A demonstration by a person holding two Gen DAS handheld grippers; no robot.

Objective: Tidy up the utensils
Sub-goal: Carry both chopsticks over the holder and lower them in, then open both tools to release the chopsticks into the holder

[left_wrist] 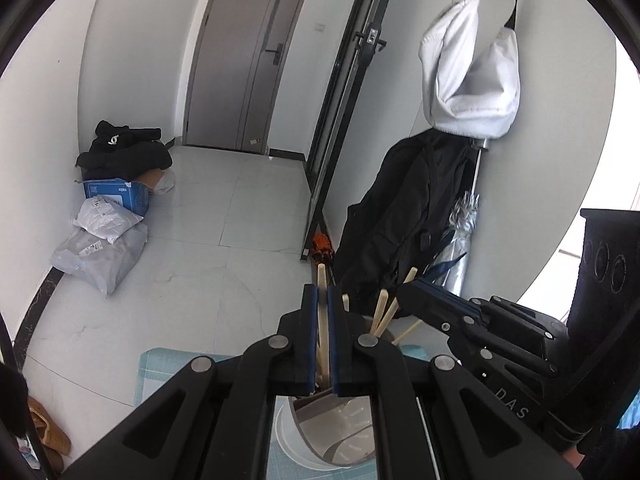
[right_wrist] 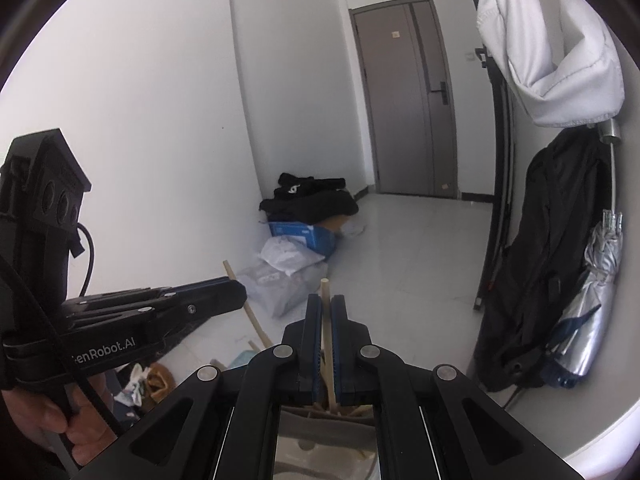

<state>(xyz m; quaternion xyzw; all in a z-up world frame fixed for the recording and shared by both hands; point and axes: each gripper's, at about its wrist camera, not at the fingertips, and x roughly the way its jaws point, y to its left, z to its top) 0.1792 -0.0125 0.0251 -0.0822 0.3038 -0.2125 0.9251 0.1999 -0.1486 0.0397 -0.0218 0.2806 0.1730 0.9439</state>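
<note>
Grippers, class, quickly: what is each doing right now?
Left gripper: shut on a pale wooden chopstick.
Right gripper: shut on another pale wooden chopstick.

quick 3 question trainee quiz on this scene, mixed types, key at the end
1. True or false: the left gripper is shut on a chopstick.
2. What does the right gripper hold? A) spoon B) chopstick C) nothing
3. Fill in: the chopsticks' lower ends sit in a metal ____.

Key: 1 true; 2 B; 3 holder
</note>
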